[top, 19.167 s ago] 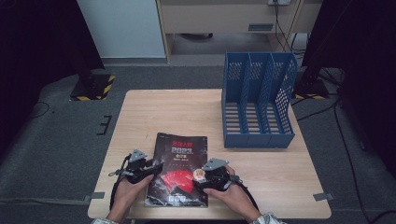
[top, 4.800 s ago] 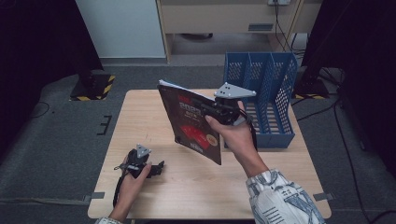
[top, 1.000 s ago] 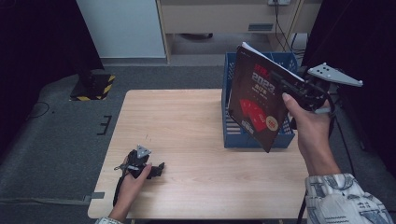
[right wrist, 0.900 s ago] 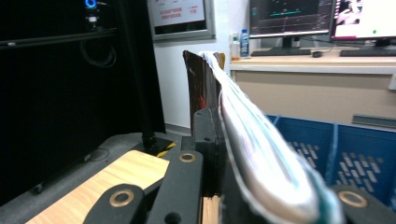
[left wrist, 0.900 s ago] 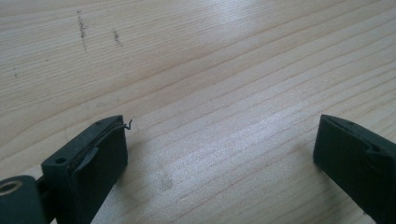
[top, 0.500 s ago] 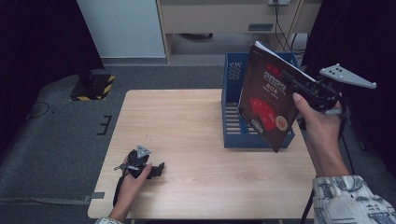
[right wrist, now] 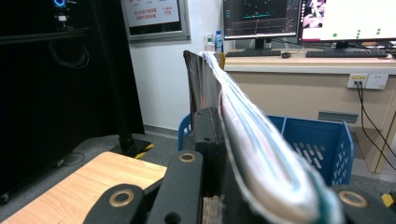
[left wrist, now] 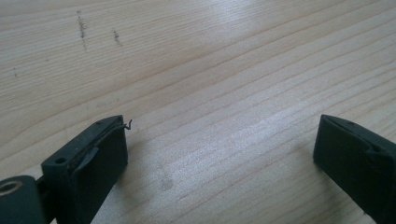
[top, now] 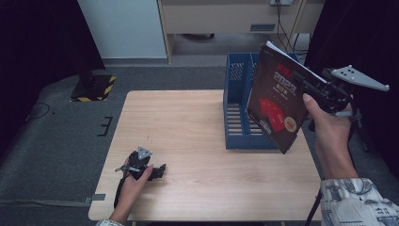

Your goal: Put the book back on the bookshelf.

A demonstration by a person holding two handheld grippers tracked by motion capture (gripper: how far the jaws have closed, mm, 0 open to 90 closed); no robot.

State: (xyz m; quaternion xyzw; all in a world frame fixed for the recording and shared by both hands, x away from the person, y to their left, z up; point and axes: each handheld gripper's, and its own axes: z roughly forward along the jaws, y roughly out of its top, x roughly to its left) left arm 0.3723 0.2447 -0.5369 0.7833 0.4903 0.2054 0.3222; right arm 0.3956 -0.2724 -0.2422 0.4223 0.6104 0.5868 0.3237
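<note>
My right gripper (top: 314,89) clamps the magazine (top: 277,101) upright, long axis tilted, upper right, over blue rack (top: 240,117). Left gripper (top: 157,170) wide on wooden table (top: 188,122).

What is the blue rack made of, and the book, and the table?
Blue rack: probably hard plastic, with molded slots and a matte, even colour.
Book: paper pages inside a glossy cover that catches light.
Table: pale wood or wood-look laminate, with grain lines and a slight sheen.

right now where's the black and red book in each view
high view: book upper right, tilted, shut in the right hand-held gripper, over the blue file rack.
left gripper view: not in it.
right gripper view: book edge-on, centre.
shared landmark: the blue file rack behind the book.
</note>
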